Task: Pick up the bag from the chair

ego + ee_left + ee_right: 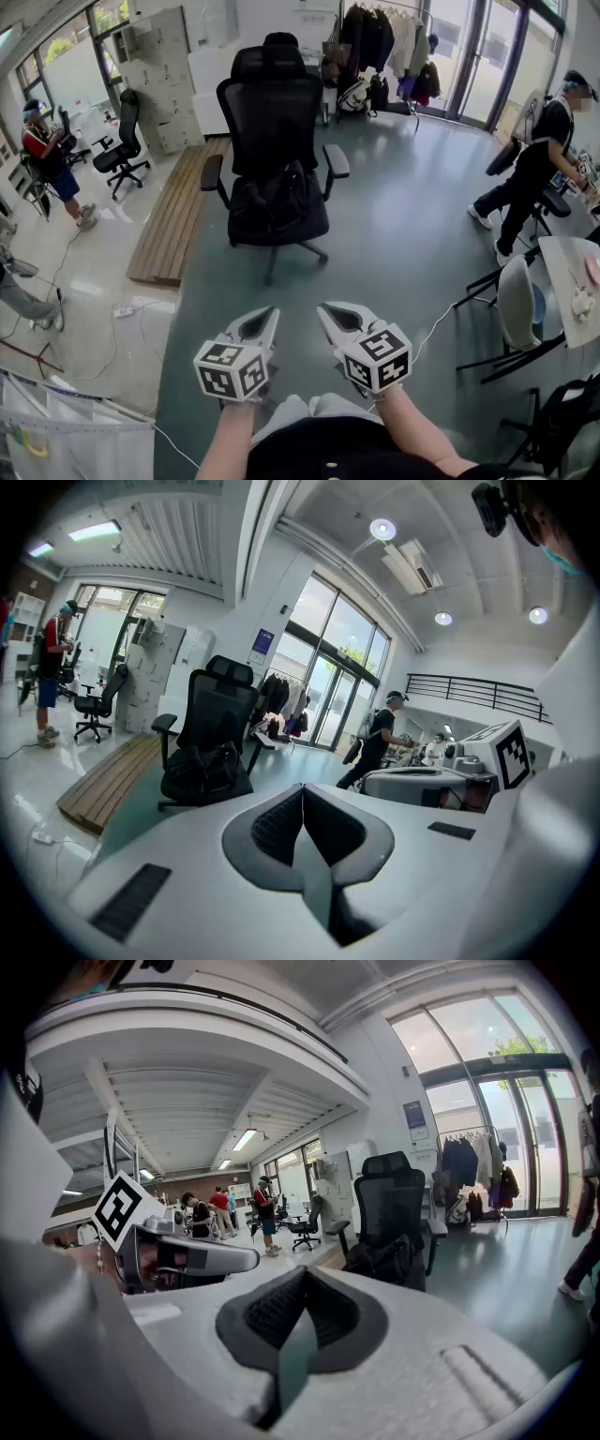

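Observation:
A black bag (270, 201) lies slumped on the seat of a black high-backed office chair (276, 103) in the middle of the grey floor. Both grippers are held low in front of me, well short of the chair. My left gripper (265, 319) and right gripper (331, 314) are side by side, each with its jaws closed together and nothing between them. In the left gripper view the shut left gripper (302, 791) points toward the bag (199, 766), which lies up and to the left. In the right gripper view the bag (381, 1258) sits beyond the shut right gripper (305, 1275).
A low wooden platform (176, 217) lies left of the chair. A second office chair (123, 148) and a person (52, 161) are far left. Another person (531, 176), a white chair (519, 302) and a table (570, 272) stand at the right. A coat rack (384, 45) is behind.

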A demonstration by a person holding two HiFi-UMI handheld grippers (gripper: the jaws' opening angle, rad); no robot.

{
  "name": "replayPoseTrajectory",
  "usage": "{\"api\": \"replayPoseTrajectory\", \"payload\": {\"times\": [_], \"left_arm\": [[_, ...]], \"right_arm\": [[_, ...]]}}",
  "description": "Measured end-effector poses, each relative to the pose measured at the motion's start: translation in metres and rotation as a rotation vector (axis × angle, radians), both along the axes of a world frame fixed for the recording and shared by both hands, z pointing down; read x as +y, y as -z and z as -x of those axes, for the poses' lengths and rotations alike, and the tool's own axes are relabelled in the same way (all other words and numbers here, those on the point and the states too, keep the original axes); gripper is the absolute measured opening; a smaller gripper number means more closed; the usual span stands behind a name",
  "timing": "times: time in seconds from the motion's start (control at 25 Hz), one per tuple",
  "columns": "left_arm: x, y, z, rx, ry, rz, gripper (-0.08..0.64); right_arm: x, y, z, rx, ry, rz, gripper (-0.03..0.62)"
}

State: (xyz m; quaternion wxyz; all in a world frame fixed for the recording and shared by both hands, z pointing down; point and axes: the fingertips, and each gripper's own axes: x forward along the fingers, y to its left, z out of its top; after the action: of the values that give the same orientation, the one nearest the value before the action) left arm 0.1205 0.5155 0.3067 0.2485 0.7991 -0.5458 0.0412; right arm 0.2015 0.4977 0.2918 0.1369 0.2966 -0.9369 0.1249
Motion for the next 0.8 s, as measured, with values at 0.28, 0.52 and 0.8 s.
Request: {"api": "replayPoseTrajectory", "payload": {"times": [0.28,0.52,0.8], "left_arm": [[-0.005,-0.009,-0.006,-0.008,0.007,0.011,0.017],[-0.01,-0.003,-0.012,-0.052,-0.019,-0.022,0.017],[-0.024,-0.009,-0.028,-0.109,-0.032,-0.006,0.017]], "right_arm": [[-0.003,-0.004,0.0,-0.005,0.019,-0.002,-0.003],[-0.01,0.007,-0.006,-0.087,0.019,0.007,-0.003],[-0.019,0.0,-0.018,-0.09,0.038,0.019,-0.003]]}}
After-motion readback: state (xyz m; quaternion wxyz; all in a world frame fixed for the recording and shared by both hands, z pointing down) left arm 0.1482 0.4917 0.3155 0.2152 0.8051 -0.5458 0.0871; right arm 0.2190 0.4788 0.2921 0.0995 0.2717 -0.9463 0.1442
